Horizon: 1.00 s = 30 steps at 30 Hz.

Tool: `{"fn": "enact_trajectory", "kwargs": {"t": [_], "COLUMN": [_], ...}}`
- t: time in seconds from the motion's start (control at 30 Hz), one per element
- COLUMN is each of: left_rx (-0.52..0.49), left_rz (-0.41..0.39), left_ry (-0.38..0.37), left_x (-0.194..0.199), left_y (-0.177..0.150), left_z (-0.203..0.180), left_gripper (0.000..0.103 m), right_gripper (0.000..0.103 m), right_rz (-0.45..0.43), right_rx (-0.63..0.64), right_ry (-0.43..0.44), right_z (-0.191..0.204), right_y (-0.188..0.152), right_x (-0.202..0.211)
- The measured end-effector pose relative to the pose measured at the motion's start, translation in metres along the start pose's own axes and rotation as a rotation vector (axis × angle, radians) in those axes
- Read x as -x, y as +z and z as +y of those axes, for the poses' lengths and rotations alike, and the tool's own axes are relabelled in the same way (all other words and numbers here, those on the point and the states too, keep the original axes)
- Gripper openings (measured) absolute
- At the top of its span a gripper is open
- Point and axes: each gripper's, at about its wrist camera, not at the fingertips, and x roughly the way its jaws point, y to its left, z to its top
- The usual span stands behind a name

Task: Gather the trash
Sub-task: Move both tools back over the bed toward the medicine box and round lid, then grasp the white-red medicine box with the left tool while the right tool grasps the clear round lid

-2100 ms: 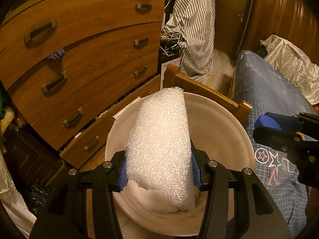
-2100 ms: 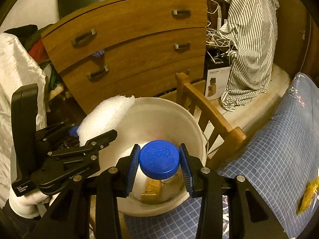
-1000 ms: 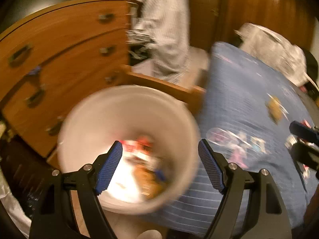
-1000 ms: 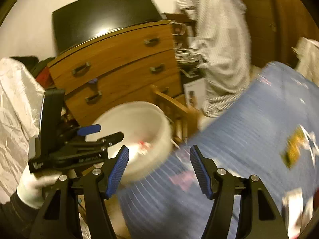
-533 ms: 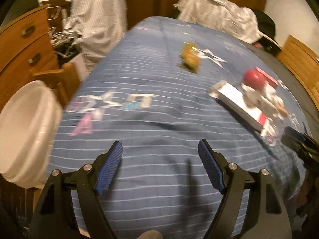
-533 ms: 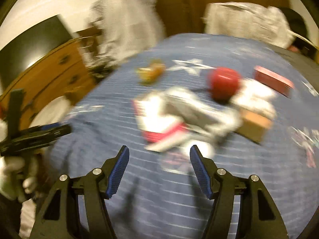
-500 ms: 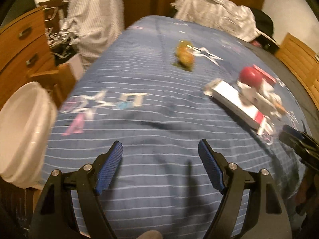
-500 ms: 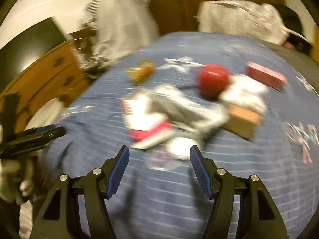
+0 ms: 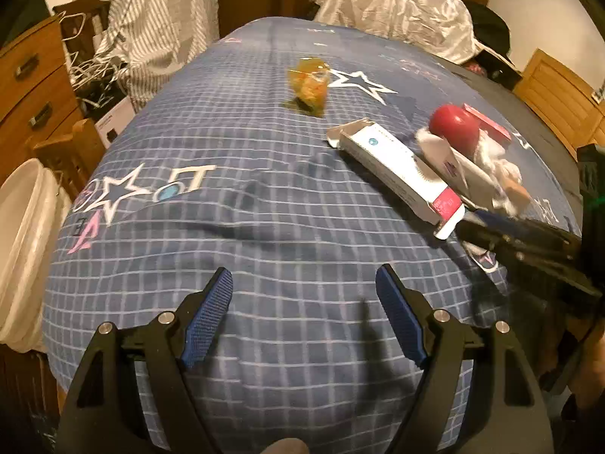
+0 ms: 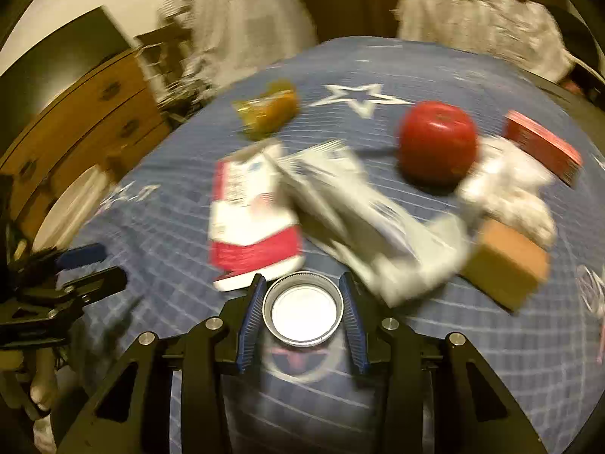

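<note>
Presently, the left claw (image 9: 303, 316) is held wide open and empty over the bed (image 9: 234, 204), while the right claw (image 10: 301, 312) is set around the lid (image 10: 302, 312), contact unclear, so it could be nudged away before being gripped.

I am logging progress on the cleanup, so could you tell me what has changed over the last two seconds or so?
Both grippers let go over the bucket: the left dropped its foam, the right its blue-capped jar. Both then swung right to the bed. The left gripper now hangs open and empty; the right gripper has closed in around a lid lying there. The boxes, red ball and yellow wrapper lie where they were.
</note>
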Motion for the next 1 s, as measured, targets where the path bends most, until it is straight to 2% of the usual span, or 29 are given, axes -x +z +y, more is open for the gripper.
{"fn": "enact_trajectory", "kwargs": {"t": [0.1,0.23,0.37,0.4,0.5,0.7,0.83,0.93,1.0], "left_rx": [0.026,0.042,-0.021,-0.059,-0.144,-0.162,-0.155,-0.097,-0.055], "left_rz": [-0.008,-0.018,-0.026,-0.023,0.004,0.026,0.047,0.050,0.042], "left_ry": [0.018,0.033,-0.001,-0.018,-0.054,-0.070,-0.027,0.030,0.104], "left_x": [0.005,0.010,0.009,0.006,-0.013,-0.047,-0.060,-0.063,-0.062], "left_y": [0.001,0.009,0.018,0.021,0.027,0.044,0.048,0.052,0.057], "left_z": [0.013,0.024,0.006,-0.007,-0.044,-0.084,-0.075,-0.040,-0.010], "left_gripper": [0.075,0.075,0.076,0.079,0.080,0.080,0.080,0.080,0.081], "right_gripper": [0.041,0.041,0.041,0.041,0.041,0.042,0.042,0.042,0.042], "right_rz": [0.032,0.034,0.001,-0.007,-0.013,-0.019,-0.028,-0.031,-0.035], "right_rx": [0.082,0.100,0.057,0.043,-0.016,-0.062,-0.076,-0.075,-0.074], "right_ry": [0.090,0.144,0.070,0.036,-0.028,-0.020,0.000,0.007,0.009], "right_z": [0.044,0.066,0.035,0.023,-0.015,-0.050,-0.059,-0.056,-0.054], "right_y": [-0.002,-0.013,-0.025,-0.027,-0.034,-0.052,-0.056,-0.056,-0.055], "right_x": [-0.014,-0.010,0.017,0.024,0.041,0.049,0.050,0.047,0.047]}}
